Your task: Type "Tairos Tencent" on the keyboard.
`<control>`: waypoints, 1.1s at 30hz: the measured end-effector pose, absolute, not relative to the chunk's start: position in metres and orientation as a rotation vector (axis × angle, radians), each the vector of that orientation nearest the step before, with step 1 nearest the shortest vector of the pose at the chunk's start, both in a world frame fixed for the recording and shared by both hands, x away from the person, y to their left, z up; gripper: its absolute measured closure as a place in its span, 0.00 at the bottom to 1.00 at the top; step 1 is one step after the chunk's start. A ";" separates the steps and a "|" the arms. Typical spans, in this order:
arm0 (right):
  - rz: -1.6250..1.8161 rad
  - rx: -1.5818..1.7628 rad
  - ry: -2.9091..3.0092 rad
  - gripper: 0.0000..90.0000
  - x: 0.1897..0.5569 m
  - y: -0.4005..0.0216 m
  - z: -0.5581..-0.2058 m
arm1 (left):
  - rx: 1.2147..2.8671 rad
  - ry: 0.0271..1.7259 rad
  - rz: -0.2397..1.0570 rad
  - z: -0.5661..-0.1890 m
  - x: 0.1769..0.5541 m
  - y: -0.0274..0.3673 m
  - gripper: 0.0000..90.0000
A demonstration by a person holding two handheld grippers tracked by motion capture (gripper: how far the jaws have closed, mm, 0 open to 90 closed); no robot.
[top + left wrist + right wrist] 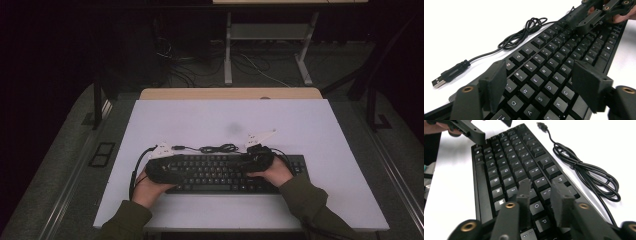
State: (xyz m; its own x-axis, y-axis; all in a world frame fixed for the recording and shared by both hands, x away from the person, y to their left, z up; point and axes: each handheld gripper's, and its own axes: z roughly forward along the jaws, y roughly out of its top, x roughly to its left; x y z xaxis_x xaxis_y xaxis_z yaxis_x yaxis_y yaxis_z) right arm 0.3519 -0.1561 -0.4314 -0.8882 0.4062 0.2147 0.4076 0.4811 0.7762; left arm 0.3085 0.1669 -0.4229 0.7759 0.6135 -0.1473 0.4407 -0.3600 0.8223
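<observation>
A black keyboard (225, 175) lies along the front of the white table top (225, 120). Its black cable (217, 148) is coiled just behind it, ending in a loose USB plug (446, 76). My left gripper (181, 168) hovers over the keyboard's left end, jaws wide apart above the letter keys (540, 72), nothing between them. My right gripper (246, 164) sits over the right half, its jaws a small way apart above the keys (541, 185) and holding nothing. Each gripper view shows the other gripper at the far end of the keyboard (586, 17) (471, 131).
The cable coil (586, 175) lies on the bare white surface beside the keyboard's back edge. A wooden strip (230, 93) runs along the table's far edge. Beyond it stand the metal legs of another desk (228, 50), with loose wires on the floor.
</observation>
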 end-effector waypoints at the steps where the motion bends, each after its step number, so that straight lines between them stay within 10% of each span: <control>1: -1.426 -0.747 -2.693 0.74 0.353 -0.157 -0.431 | 2.010 0.790 0.226 -0.423 0.308 0.167 0.33; 19: -1.486 -0.852 -2.659 0.41 0.358 -0.163 -0.433 | 2.065 0.771 0.165 -0.426 0.303 0.171 0.74; 33: -1.498 -0.880 -2.668 0.35 0.358 -0.162 -0.434 | 2.094 0.774 0.142 -0.431 0.305 0.170 0.98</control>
